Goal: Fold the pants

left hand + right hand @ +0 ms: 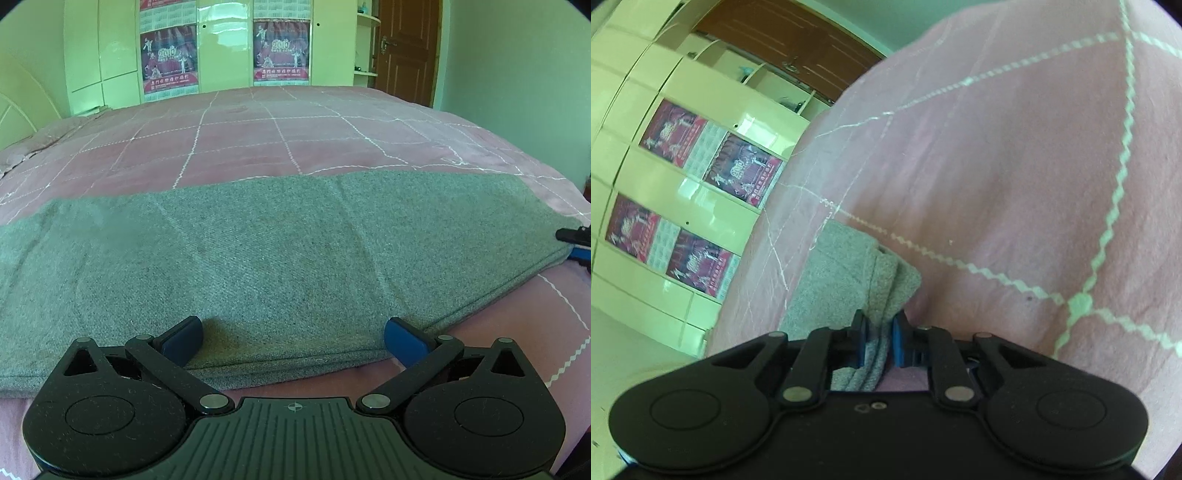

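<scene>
A wide bed (295,140) covered in a pink blanket with a white zigzag grid fills the room in front of pale wardrobe doors (221,48) hung with red posters. Everything below is placed relative to that bed.

Gray pants (258,251) lie flat along the near edge of the bed. They appear already doubled, one leg on the other, and their long axis runs left to right across the left wrist view. The near long edge of the pants sits just inside the bed's edge.

The left gripper (293,341) hovers low at that near long edge, toward the middle of the pants' length. Its blue-padded fingers (183,338) are spread wide and hold nothing, with fabric lying between and just ahead of them.

The right gripper (879,343) is at the pants' right-hand end, near the bed's right corner. Its fingers (898,341) are pressed onto a bunched stack of gray fabric layers, pinching them. Its tip also shows at the far right in the left wrist view.

Judging from this, the next fold would carry the pinched right end leftward along the long axis. The right hand is the one placed to do it. The left could close on, or press down, the middle as a hinge.
</scene>
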The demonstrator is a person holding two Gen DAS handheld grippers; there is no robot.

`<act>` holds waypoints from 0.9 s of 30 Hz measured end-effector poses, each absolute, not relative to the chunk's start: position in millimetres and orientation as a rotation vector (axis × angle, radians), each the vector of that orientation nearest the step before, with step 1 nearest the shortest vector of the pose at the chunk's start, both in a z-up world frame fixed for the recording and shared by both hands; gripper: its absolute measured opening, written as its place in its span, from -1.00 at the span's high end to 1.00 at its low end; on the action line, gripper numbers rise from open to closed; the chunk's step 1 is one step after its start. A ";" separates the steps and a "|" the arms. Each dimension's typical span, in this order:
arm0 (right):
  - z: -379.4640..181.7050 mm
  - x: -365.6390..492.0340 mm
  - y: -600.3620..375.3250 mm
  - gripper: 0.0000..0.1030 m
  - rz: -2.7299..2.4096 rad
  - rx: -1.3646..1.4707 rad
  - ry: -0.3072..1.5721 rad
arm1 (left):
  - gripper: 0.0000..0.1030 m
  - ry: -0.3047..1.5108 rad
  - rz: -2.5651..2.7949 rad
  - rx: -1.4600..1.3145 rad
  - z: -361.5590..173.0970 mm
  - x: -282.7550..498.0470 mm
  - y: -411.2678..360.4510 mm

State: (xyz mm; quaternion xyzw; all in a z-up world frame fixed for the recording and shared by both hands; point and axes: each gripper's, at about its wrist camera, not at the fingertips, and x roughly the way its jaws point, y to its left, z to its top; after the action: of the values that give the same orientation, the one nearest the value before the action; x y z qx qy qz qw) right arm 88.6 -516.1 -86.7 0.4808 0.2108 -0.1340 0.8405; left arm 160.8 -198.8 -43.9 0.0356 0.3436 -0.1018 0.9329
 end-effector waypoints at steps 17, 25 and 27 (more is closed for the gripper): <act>31.2 153.9 -223.5 0.91 0.261 0.436 0.398 | -1.00 0.523 0.220 -0.229 -11.3 78.0 152.3; -40.3 141.0 -81.2 0.66 0.457 0.196 0.654 | -1.00 0.549 0.323 -0.465 -52.1 62.3 217.5; -32.7 139.5 -100.9 0.69 0.447 0.288 0.642 | -1.00 0.556 0.324 -0.482 -58.6 60.8 222.8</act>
State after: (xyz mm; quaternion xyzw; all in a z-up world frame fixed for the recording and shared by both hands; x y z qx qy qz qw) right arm 139.5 -100.9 -32.7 0.1397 0.3118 0.2169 0.9144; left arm 60.8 222.8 -58.6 -0.2344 0.2703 0.1576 0.9204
